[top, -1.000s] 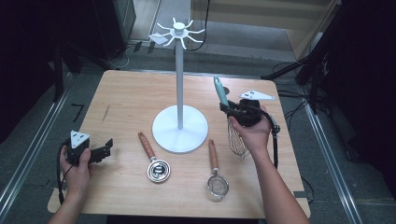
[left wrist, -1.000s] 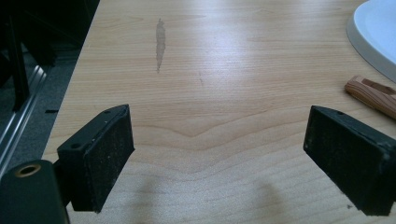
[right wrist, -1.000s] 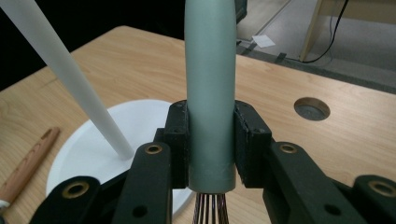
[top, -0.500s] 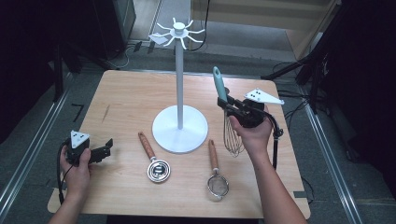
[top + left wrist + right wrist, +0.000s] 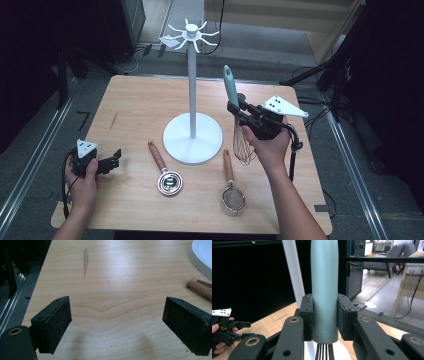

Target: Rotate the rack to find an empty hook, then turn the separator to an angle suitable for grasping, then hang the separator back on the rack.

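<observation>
Teal is the handle of the whisk point(image 5: 231, 90), and the right gripper point(image 5: 234, 106) has its fingers point(image 5: 306, 315) pressed on either side of that handle, partly closed to the handle's width. In the right gripper view the handle point(image 5: 324, 290) stands upright between the two pads, the wires starting just below them. From the high view the whisk is off the counter point(image 5: 130, 110), just right of the white stand point(image 5: 192, 120), its handle tilted toward the pole and its wire head point(image 5: 243, 147) hanging beside the stand's round base. The handle's tip is below the ring of hooks point(image 5: 190, 35) at the stand's top.

The left gripper point(image 5: 116, 161) sits well left of the stand, near the counter's left edge, low over the wood; its fingers point(image 5: 53, 323) stand wide apart with bare counter between them, holding nothing.

In front of the stand's base lie a wooden-handled spoon-like tool point(image 5: 164, 170) to the left and a small wooden-handled strainer point(image 5: 231, 187) to the right, both flat on the counter
</observation>
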Available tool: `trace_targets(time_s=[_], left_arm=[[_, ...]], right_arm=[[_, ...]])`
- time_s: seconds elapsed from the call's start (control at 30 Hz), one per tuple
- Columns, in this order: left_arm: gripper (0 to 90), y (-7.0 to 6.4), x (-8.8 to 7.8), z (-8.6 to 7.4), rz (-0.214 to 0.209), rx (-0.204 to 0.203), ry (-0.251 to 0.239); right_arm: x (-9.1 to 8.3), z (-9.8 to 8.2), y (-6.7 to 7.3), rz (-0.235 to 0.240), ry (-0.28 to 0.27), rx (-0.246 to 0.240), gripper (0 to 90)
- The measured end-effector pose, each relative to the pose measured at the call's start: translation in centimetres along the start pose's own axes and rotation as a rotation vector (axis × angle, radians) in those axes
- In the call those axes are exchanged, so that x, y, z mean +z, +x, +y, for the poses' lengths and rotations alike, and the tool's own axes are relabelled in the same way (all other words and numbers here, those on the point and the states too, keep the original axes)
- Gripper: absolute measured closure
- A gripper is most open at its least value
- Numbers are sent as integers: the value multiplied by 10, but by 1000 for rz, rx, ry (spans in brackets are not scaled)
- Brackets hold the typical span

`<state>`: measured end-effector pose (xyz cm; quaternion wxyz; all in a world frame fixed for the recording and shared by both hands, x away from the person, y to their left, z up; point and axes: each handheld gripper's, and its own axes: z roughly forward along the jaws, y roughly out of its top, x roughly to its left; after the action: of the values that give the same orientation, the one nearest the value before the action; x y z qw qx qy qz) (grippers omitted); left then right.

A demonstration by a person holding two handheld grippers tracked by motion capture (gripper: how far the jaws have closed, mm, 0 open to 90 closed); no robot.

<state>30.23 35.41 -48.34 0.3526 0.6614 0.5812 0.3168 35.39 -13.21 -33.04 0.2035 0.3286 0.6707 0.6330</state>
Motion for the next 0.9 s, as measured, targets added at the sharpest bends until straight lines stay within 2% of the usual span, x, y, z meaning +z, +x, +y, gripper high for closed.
trace_targets(time_s=[0.43, 0.7, 0.9], left_arm=[[91, 0, 0, 0, -2, 0, 2], [91, 0, 0, 0, 0, 0, -3], [91, 0, 0, 0, 0, -1, -3]], right_arm=[[-4, 12, 17, 45, -55, -36, 712], [-6, 17, 28, 72, -87, -39, 712], [-8, 22, 34, 91, -129, -53, 712]])
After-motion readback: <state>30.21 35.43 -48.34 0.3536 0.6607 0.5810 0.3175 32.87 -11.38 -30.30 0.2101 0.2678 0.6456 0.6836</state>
